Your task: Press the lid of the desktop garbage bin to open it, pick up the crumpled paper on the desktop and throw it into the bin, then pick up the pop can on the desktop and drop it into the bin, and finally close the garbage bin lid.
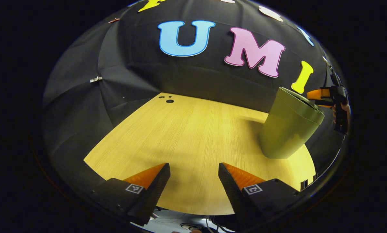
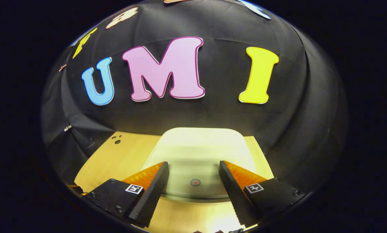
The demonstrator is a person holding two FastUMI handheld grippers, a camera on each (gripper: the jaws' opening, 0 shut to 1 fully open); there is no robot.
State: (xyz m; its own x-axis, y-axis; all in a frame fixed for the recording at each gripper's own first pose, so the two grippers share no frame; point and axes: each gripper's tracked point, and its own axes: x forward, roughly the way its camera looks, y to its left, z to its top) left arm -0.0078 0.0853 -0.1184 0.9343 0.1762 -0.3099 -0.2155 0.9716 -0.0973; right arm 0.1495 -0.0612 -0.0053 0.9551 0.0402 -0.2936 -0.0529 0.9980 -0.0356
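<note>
The desktop [image 1: 193, 136] fills the middle of my left gripper view, with the bin [image 1: 288, 129] at right. In my right gripper view its lid [image 2: 196, 152] sits low centre, apparently closed. My right gripper [image 2: 193, 181] hangs spread just above it; my left gripper [image 1: 193, 181] gapes, holding nothing. Pressing off the small round mark [image 2: 195, 182] could tip the bin.

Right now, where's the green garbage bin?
In the left gripper view the olive-green plastic garbage bin stands at the right edge of the wooden table; in the right gripper view its lid lies just beyond the right gripper.
</note>
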